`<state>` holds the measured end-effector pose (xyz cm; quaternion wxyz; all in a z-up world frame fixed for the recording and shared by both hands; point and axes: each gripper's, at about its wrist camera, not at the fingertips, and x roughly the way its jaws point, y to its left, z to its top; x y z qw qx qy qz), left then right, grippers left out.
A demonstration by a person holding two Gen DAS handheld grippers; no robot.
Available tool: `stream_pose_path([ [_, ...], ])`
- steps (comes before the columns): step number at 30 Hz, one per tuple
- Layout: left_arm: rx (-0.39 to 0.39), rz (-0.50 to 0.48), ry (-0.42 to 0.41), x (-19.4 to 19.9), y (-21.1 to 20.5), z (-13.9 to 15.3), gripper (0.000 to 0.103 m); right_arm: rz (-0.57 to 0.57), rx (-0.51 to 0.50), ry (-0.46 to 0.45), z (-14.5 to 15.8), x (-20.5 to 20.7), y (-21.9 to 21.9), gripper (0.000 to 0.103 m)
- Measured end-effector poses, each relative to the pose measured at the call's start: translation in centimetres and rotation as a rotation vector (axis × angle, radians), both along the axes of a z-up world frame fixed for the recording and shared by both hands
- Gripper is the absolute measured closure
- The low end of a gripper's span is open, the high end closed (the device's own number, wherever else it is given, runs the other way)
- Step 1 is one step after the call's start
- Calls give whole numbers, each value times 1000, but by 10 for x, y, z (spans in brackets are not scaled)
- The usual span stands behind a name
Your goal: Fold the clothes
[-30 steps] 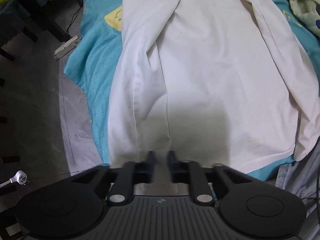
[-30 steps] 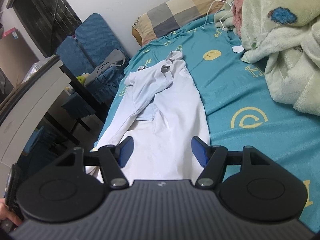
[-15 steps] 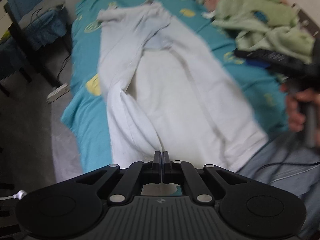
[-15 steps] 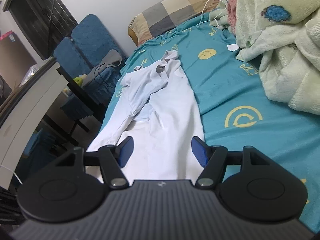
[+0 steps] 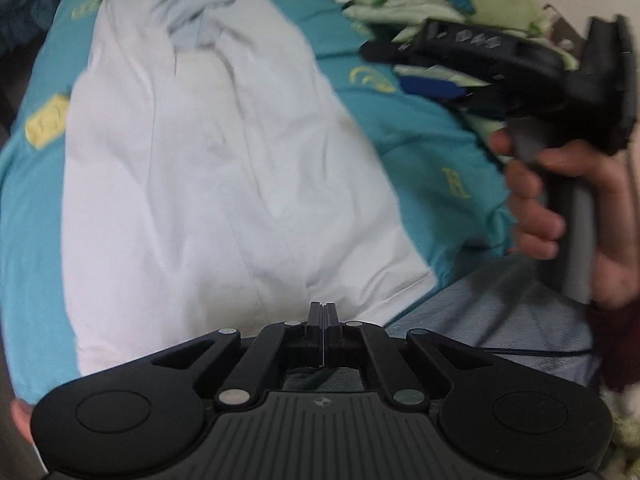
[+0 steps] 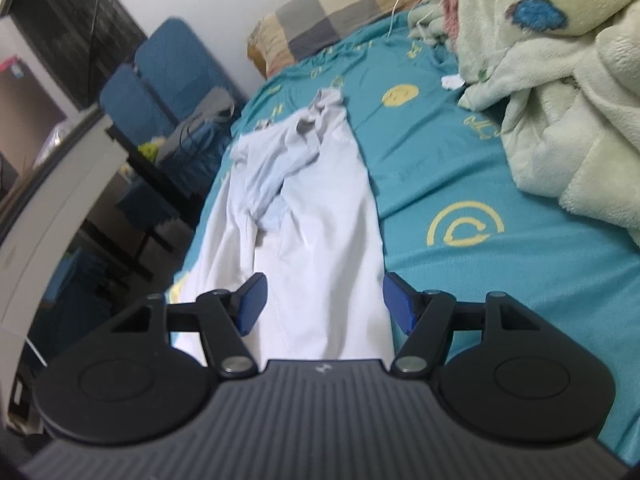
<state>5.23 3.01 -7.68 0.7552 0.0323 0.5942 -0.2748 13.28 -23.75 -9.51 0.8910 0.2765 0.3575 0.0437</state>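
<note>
A white shirt (image 5: 224, 184) lies lengthwise on the teal bed sheet (image 5: 420, 136), sleeves folded inward, collar at the far end. My left gripper (image 5: 322, 312) is shut at the shirt's near hem; whether cloth is pinched between the fingers I cannot tell. In the right wrist view the same shirt (image 6: 320, 248) runs away from me. My right gripper (image 6: 324, 300) is open and empty above the shirt's near end. It also shows in the left wrist view (image 5: 440, 60), held in a hand at the right.
A green fleece blanket (image 6: 560, 100) is heaped on the bed's right side. A checked pillow (image 6: 340, 12) lies at the head. Blue chairs (image 6: 168, 76) and a dark desk (image 6: 132, 168) stand left of the bed. Grey-blue trousers (image 5: 500, 312) show at bottom right.
My left gripper closed at the shirt's hem and swung its view rightward, bringing the right gripper and hand into sight. The right gripper stayed open and shifted slightly.
</note>
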Motion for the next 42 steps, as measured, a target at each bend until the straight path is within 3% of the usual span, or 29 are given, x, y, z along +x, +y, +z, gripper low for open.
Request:
stream_pose_path([
  [4, -33, 75, 22, 9, 25, -6, 97, 16, -5, 44, -7, -1, -2, 37],
  [9, -56, 221, -73, 31, 73, 18, 49, 36, -10, 100, -16, -2, -6, 37],
  [13, -5, 355, -124, 61, 112, 17, 28, 17, 14, 176, -29, -4, -11, 36],
  [15, 15, 419, -107, 76, 131, 8, 26, 19, 28, 215, -35, -5, -12, 36],
  [18, -26, 499, 14, 94, 150, -16, 26, 25, 52, 272, -45, -6, -11, 36],
  [24, -70, 533, 121, 99, 157, -38, 22, 62, 135, 343, -55, -10, 0, 35],
  [29, -115, 461, 190, 96, 151, -41, 23, 128, 166, 405, -56, -18, 17, 35],
  [33, -109, 320, 251, 90, 130, -36, 35, 284, 146, 475, -54, -26, 48, 35],
  [35, -93, 253, 292, 86, 117, -36, 38, 357, 72, 481, -50, -31, 66, 36],
  [38, 15, 181, 263, 78, 99, -34, 56, 435, -81, 470, -43, -35, 91, 38],
  [40, 37, 147, 239, 72, 90, -28, 68, 489, -210, 458, -39, -40, 109, 45],
  [41, 40, 135, 224, 69, 88, -25, 76, 521, -277, 447, -37, -43, 118, 53],
  [42, 45, 137, 213, 67, 87, -23, 93, 546, -333, 438, -35, -47, 125, 67],
])
